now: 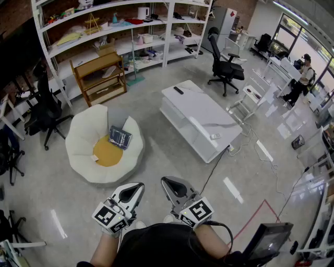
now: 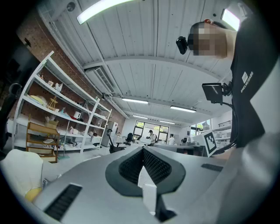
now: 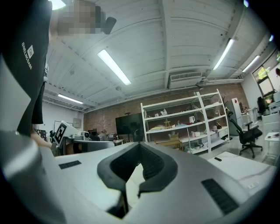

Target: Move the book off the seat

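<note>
One dark book (image 1: 120, 137) lies on one yellow cushion (image 1: 106, 153) in one round white seat (image 1: 83, 130). Two grippers, left gripper (image 1: 137, 186) and right gripper (image 1: 165, 181), side by side, well apart from seat. Both have jaws closed together, holding nothing. One white table (image 1: 201, 119) stands right of seat.

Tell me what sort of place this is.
Probably an open-plan lab or studio office: white shelving racks of assorted items along a brick wall, a wheeled office chair, and a round white seat holding a book beside a low white table.
</note>
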{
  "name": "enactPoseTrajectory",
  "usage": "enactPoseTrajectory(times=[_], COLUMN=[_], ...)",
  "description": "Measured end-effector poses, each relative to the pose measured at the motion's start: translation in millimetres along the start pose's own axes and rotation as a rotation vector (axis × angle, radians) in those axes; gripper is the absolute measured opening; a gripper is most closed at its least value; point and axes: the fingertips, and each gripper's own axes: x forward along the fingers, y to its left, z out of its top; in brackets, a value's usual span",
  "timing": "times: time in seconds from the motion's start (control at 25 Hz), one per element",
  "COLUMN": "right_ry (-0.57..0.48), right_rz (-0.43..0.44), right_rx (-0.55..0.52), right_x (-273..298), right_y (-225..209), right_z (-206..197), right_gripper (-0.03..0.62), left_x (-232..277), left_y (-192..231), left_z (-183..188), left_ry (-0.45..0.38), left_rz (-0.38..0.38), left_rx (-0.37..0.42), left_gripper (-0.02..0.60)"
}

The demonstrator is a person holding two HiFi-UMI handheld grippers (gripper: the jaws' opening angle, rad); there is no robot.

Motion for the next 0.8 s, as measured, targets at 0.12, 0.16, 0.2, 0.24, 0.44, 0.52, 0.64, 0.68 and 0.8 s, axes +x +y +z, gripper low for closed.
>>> enactPoseTrajectory(times=[0.12, 0.16, 0.2, 0.24, 0.44, 0.52, 0.64, 0.68, 0.8], right_ry=[0.001, 0.003, 0.004, 0.004, -0.001, 0.005, 0.01, 0.013, 0.007], right_rz=[0.006, 0.007, 0.008, 0.009, 0.029, 0.04, 0.036, 0.031, 0.032], right_rx=[0.0, 0.0, 0.002, 0.007, 0.022, 0.015, 0.019, 0.017, 0.012], right_x=[-2, -3, -4, -6, -16, -22, -30, -32, -38], right_y=[-7, -9, -11, -13, -26, -30, -40, -44, -53], right_z=[-1, -2, -3, -4, -4, -6, -5, -5, -3], right_gripper=[0.012, 0.012, 0.012, 0.012, 0.012, 0.014, 0.014, 0.014, 0.014], left_x=[6, 8, 9, 10, 23, 30, 42, 46, 56], left_y=[-3, -4, -5, -5, -14, -19, -24, -24, -25], left_z=[-1, -2, -3, -4, -7, -10, -13, -14, -14], left_ry=[0.005, 0.005, 0.004, 0.002, -0.002, 0.003, 0.01, 0.014, 0.025], left_rz=[-0.004, -0.003, 0.0, 0.005, 0.033, 0.043, 0.075, 0.086, 0.127], left_rx=[0.009, 0.01, 0.01, 0.01, 0.01, 0.013, 0.025, 0.033, 0.056], left_gripper=[0.005, 0.005, 0.005, 0.005, 0.005, 0.005, 0.005, 0.005, 0.005])
